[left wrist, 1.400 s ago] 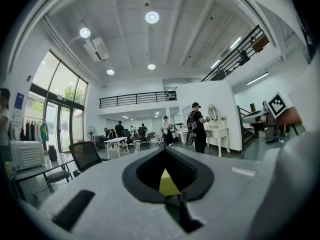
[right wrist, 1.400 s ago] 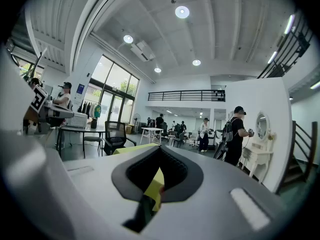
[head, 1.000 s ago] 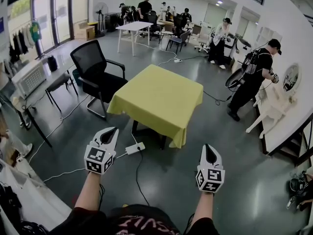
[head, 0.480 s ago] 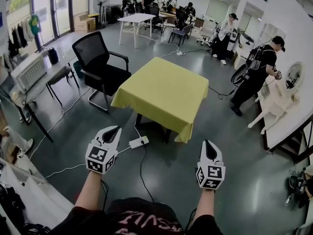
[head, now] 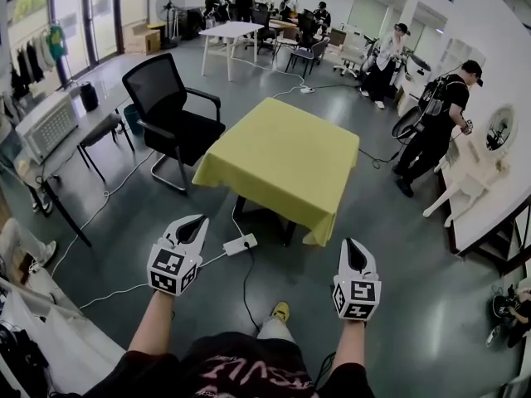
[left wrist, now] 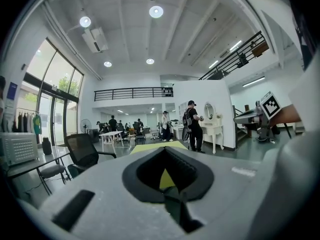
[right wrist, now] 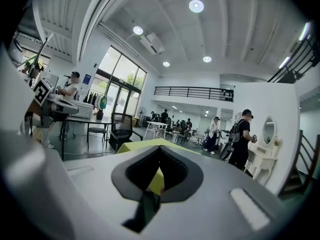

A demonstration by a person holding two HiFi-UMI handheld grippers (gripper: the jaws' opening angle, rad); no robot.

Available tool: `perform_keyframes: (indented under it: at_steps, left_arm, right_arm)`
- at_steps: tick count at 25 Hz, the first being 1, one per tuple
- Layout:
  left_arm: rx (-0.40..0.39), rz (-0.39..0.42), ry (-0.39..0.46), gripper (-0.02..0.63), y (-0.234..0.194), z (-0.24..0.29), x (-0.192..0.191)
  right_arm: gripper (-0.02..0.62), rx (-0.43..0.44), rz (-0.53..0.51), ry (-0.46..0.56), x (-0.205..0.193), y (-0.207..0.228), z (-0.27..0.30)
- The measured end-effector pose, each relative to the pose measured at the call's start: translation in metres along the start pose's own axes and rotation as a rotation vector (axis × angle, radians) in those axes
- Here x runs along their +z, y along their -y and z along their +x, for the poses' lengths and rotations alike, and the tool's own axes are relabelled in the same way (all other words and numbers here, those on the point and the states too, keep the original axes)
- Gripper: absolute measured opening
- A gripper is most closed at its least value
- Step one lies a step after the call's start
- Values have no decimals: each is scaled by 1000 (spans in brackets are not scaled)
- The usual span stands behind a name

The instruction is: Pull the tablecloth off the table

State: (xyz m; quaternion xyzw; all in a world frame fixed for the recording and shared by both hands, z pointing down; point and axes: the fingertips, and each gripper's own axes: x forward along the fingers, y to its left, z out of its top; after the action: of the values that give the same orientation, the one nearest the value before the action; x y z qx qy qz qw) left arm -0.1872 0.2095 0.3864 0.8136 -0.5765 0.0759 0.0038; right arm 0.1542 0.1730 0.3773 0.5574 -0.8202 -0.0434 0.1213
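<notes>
Open-plan office: desks [head: 230, 30], swivel chairs [head: 170, 116].

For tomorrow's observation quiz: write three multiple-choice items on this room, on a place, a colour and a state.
1. In the head view, the black mesh office chair stands where from the square draped tablecloth? A left B right C on top
2. The tablecloth is: A red B yellow C blue
3. The left tongs and right tongs are: A wide open B shut on the cloth C shut, empty, short of the cloth
Key: 1 A, the chair sits off the cloth's left edge; 2 B, it is yellow; 3 C, both pairs' jaws meet with nothing between.
</notes>
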Motion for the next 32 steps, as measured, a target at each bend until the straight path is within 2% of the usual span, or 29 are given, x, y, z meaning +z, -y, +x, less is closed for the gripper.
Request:
perform_keyframes:
  at_steps: [4, 10, 14, 23, 32]
  left_arm:
    - [-11, -21, -2, 6, -7, 26, -6]
    - [-21, 10, -34, 6, -15, 87, -12]
    - [-1, 21, -55, 5, -34, 147, -6]
    - [23, 57, -78, 6, -61, 312, 20]
    - [6, 73, -121, 6, -59, 404, 24]
  right_arm:
    - [3, 9, 6, -2, -5, 6, 25]
    - [3, 17, 41, -9, -21, 33, 88]
    - [3, 40, 45, -6, -21, 61, 153]
    - [3, 66, 72, 4, -20, 155, 304]
    - [4, 89, 86, -11, -28, 207, 378]
